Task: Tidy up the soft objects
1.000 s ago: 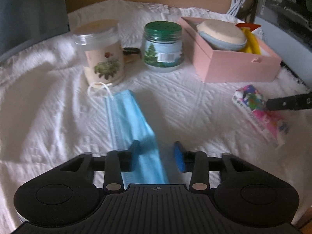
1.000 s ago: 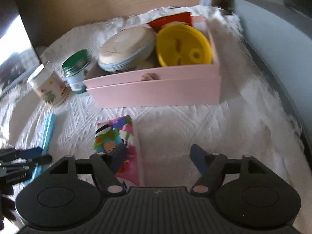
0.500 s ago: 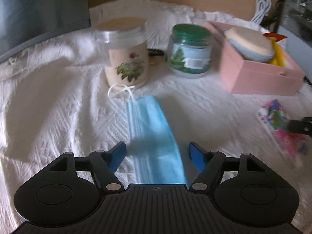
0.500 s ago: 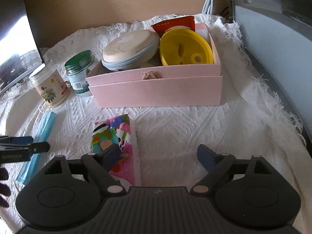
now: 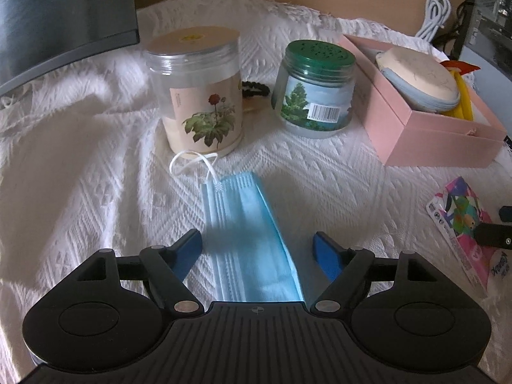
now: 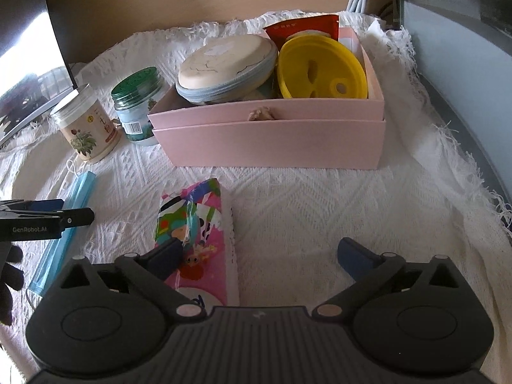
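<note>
A folded blue face mask [image 5: 246, 230] lies on the white cloth, its ear loop toward the jars. My left gripper [image 5: 257, 248] is open with the mask's near end between its fingers, not pinched. A colourful tissue pack [image 6: 198, 233] lies in front of the pink box [image 6: 272, 140]; it also shows in the left wrist view [image 5: 464, 220]. My right gripper [image 6: 262, 256] is open wide, its left finger resting over the pack's near left side. The mask shows at the left of the right wrist view [image 6: 67, 217].
The pink box holds a round zip case [image 6: 224, 64], a yellow lid [image 6: 320, 70] and a red packet [image 6: 304, 27]. A flower-label jar [image 5: 198, 92] and a green-lid jar [image 5: 316, 86] stand behind the mask. A monitor [image 5: 64, 9] stands at the far left.
My left gripper opened from nearly shut around the mask to wide open and shifted left and back. My right gripper pulled back slightly from the tissue pack and stayed open.
</note>
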